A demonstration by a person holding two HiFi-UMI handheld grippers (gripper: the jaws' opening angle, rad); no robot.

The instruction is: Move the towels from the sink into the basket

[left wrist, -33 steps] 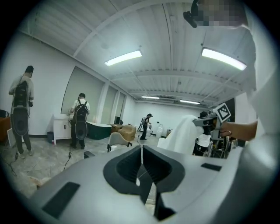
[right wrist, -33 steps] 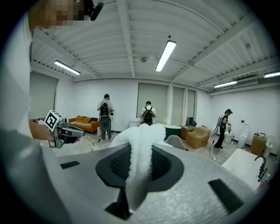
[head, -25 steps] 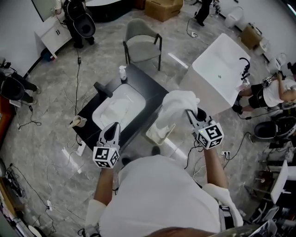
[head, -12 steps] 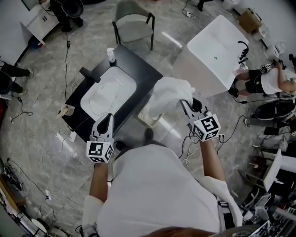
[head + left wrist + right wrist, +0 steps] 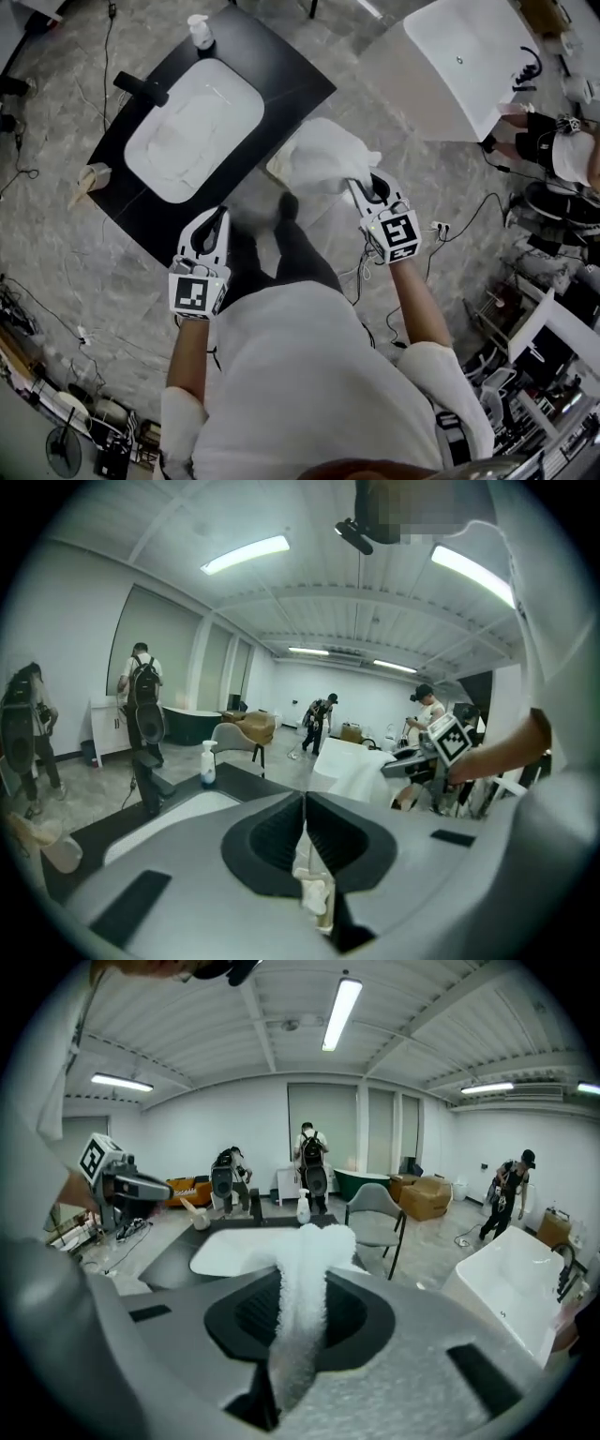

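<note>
The right gripper (image 5: pixel 360 187) is clenching a white towel (image 5: pixel 323 157), its jaws pinching a thick fold. The cloth is hanging right over the basket (image 5: pixel 274 172) beside the black counter (image 5: pixel 281 84) and hiding most of it. The left gripper (image 5: pixel 220 216) is hovering near the counter's edge with its jaws pressed together on nothing. I'd say this towel is nearly delivered but not yet let go. Whether more are lying in the white sink (image 5: pixel 164 141), I cannot tell.
</note>
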